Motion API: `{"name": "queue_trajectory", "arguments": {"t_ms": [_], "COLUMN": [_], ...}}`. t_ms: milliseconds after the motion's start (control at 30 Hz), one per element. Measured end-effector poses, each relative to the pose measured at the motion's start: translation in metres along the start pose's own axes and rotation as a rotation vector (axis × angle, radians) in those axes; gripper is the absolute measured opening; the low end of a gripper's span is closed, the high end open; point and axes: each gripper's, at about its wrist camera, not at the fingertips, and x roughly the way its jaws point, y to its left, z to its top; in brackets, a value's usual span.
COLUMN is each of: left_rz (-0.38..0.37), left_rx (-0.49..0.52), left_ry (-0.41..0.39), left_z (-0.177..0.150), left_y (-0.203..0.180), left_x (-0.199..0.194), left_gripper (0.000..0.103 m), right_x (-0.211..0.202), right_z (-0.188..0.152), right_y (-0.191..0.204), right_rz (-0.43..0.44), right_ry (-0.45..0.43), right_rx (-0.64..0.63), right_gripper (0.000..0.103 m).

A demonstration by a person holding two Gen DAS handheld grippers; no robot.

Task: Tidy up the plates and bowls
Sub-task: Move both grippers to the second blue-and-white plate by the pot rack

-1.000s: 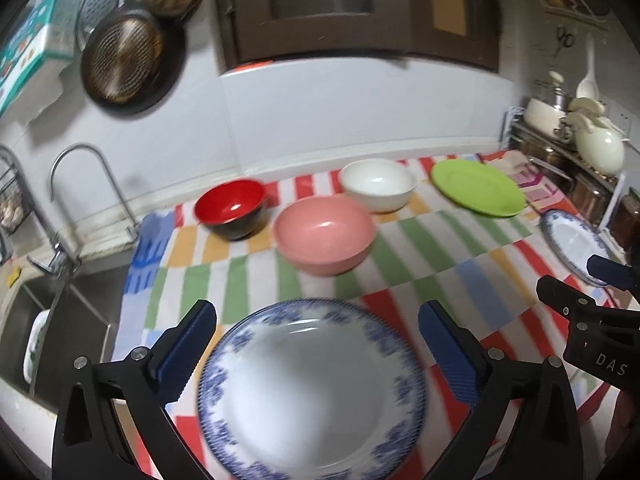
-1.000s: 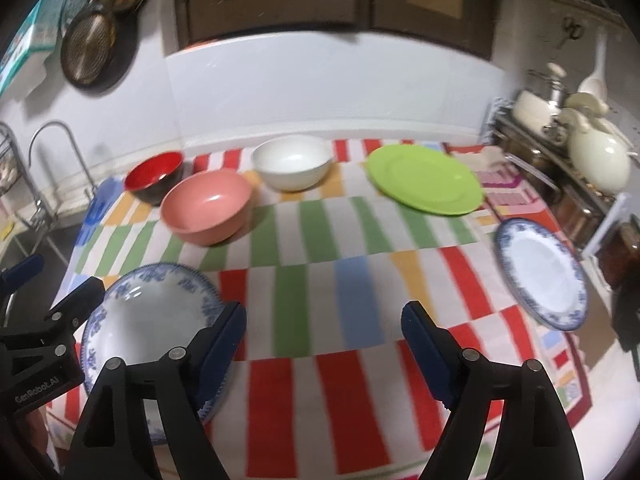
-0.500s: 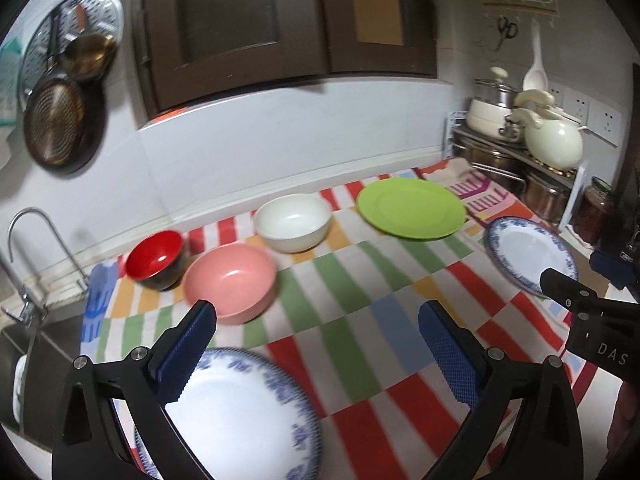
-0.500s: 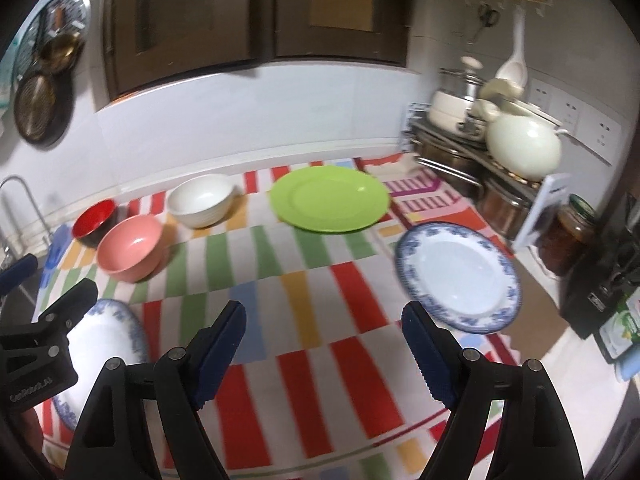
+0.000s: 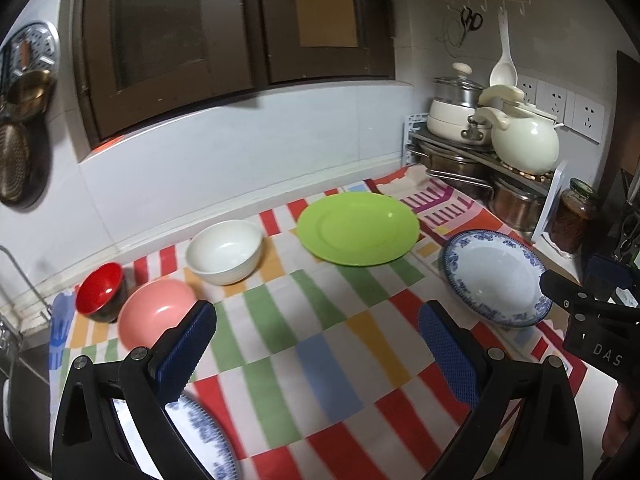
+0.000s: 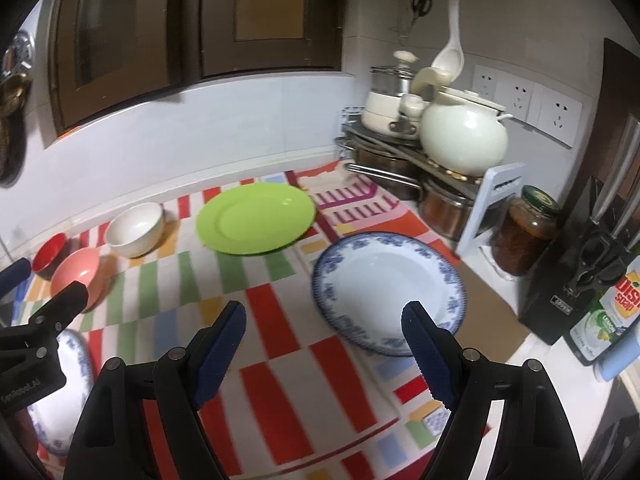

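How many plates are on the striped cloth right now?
3. A green plate at the back, a blue-rimmed plate on the right near the pot rack, and another blue-rimmed plate at the near left, partly hidden behind the left gripper.

"das" shows on the right claw (image 5: 600, 344), "dish soap" and "lemon" on a bottle (image 6: 612, 316).

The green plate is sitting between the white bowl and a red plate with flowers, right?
Almost. The green plate does sit between the white bowl and another plate, but that plate is white with a blue patterned rim, not red. The right wrist view shows it clearly.
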Motion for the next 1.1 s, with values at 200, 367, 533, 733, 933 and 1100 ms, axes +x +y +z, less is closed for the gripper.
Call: {"name": "queue_trajectory", "arguments": {"t_ms": [200,367,533,733,933,1100], "left_rz": [-0.030,-0.052,-0.084,-0.114,-0.139,-0.157], "left_rx": [0.035,0.074,0.100,0.137,0.158,0.174], "left_ry": [0.038,0.055,0.074,0.107,0.173,0.222], "left_z": [0.016,0.025,0.034,0.040,0.043,0.042], "left_y": [-0.033,-0.060,-0.087,-0.117,-0.137,-0.153], "left_x": [0.025,0.044,0.066,0.095,0.129,0.158], "left_gripper": [0.103,0.103,0.103,0.102,0.099,0.096], "right_x": [0.017,0.032,0.050,0.072,0.097,0.119], "right_z": [0.009,0.010,0.009,0.006,0.001,-0.002], "right_y": [-0.029,-0.059,-0.085,-0.114,-0.139,-0.149], "right_rz": [-0.019,-0.059,-0.089,-0.127,-0.166,-0.186], "right_ry": [0.009,0.015,0.043,0.073,0.110,0.135], "right_rx": [0.014,0.070,0.117,0.178,0.229,0.246], "right_gripper": [0.081,0.081,0.081,0.081,0.081,0.081]}}
